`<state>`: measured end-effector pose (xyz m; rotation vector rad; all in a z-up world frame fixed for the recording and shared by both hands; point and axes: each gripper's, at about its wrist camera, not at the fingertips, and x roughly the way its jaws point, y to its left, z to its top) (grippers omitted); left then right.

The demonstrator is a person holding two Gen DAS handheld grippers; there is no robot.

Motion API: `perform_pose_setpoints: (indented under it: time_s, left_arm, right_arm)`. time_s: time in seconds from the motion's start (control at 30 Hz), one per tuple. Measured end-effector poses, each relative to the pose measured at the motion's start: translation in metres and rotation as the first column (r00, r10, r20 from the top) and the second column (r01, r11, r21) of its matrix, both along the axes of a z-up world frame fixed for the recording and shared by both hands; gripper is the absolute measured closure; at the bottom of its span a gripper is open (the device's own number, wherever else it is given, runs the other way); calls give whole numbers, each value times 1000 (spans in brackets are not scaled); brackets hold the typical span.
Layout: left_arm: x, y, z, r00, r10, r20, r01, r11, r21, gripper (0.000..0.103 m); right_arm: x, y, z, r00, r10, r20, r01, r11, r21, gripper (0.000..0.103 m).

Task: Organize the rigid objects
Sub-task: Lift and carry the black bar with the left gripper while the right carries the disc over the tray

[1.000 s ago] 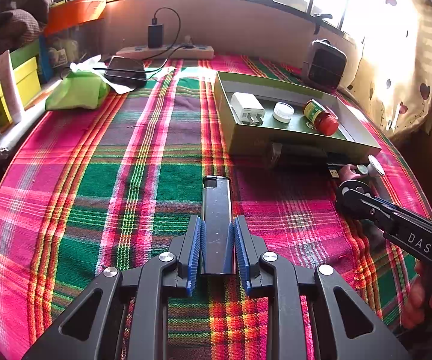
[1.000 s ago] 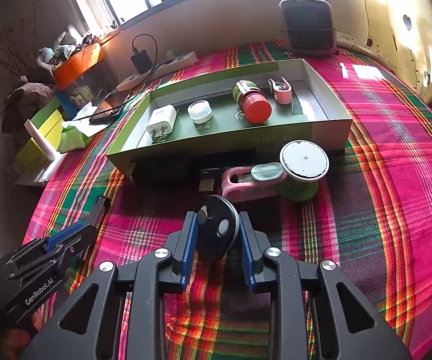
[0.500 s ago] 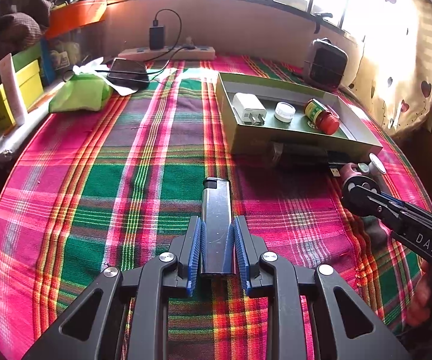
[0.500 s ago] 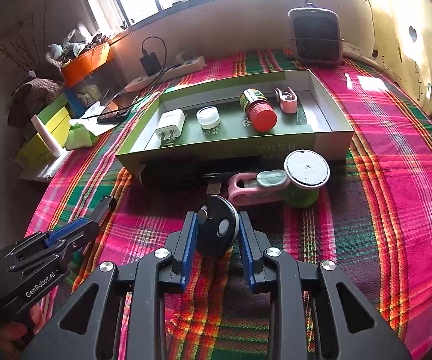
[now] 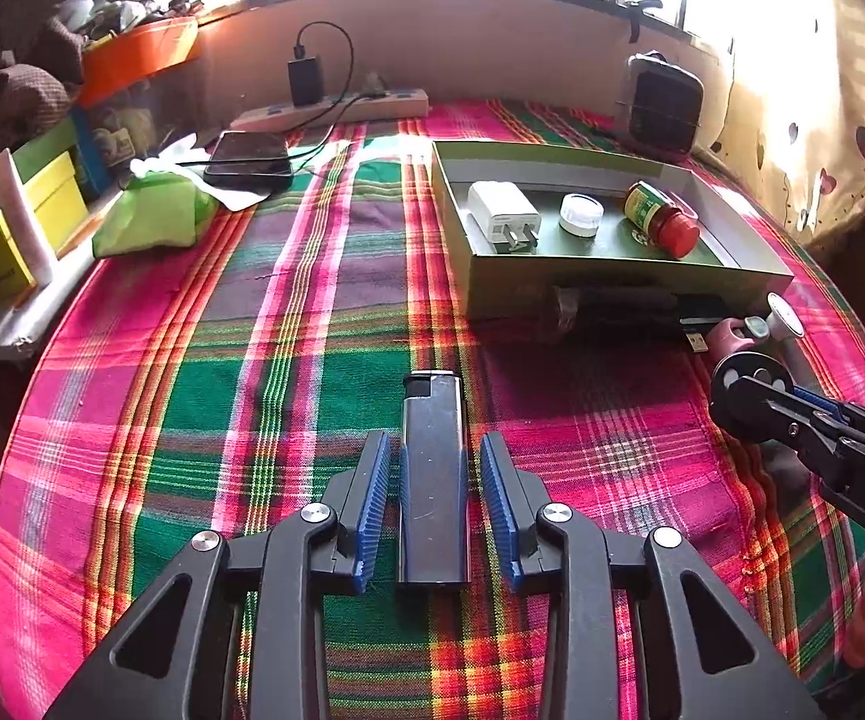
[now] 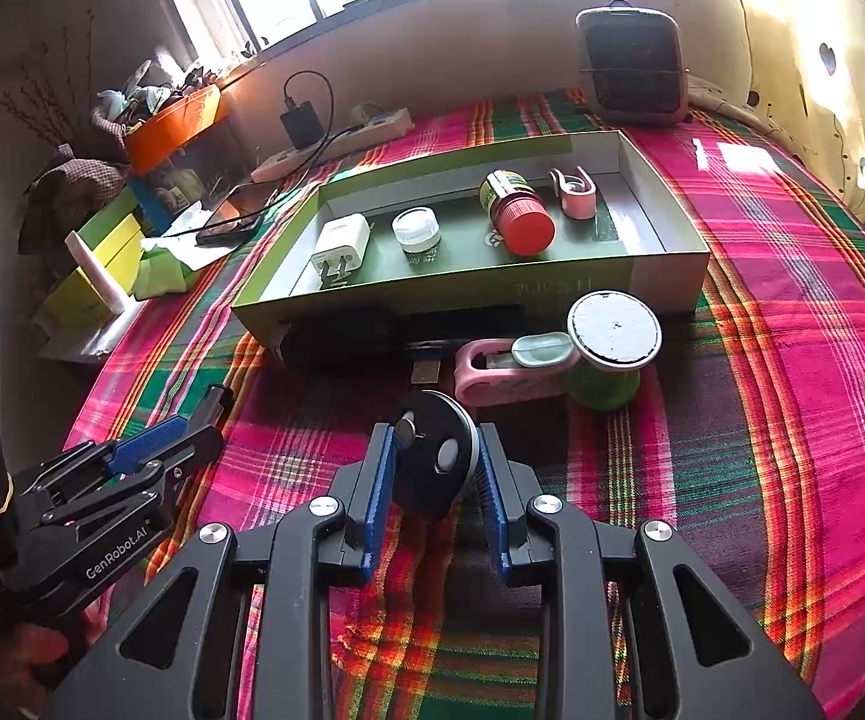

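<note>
My left claw (image 5: pixel 435 504) stood apart around one lighter (image 5: pixel 434 474) lying on the plaid tabletop (image 5: pixel 288 360) near its front edge. My right claw (image 6: pixel 432 477) was clamped on one black disc (image 6: pixel 432 459). One green tray (image 6: pixel 450 294) held four items: charger (image 6: pixel 341 246), white jar (image 6: pixel 416 229), red-capped bottle (image 6: pixel 516 213), pink clip (image 6: pixel 574 192).

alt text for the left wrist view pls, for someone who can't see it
The left hand-held gripper stands open around a grey lighter lying on a plaid tablecloth. Beyond it, a green tray holds a white charger, a small white jar and a red-capped bottle; at right, the right hand-held gripper grips a black disc.
</note>
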<state>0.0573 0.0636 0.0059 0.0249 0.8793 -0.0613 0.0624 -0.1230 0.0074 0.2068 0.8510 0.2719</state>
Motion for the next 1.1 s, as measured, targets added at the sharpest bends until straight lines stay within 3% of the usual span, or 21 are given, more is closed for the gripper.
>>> perform_pose_setpoints:
  time_s: [0.13,0.47,1.1]
  left_arm:
    - [0,2,1,1000,9,1,-9,1000,-4,81]
    - [-2,5,4,1000,5,0,-5,999,-36,81]
    - [-3,-6,53,995,-45,91,52,996,-73,81]
  right_arm:
    - [1,0,-1,1000,4,-3,-4,1000,3,75]
    - [0,0,1,1000,13,3,-13,1000,6,75]
    - [-2,-13,33,997,12,77,-12,1000,2,75]
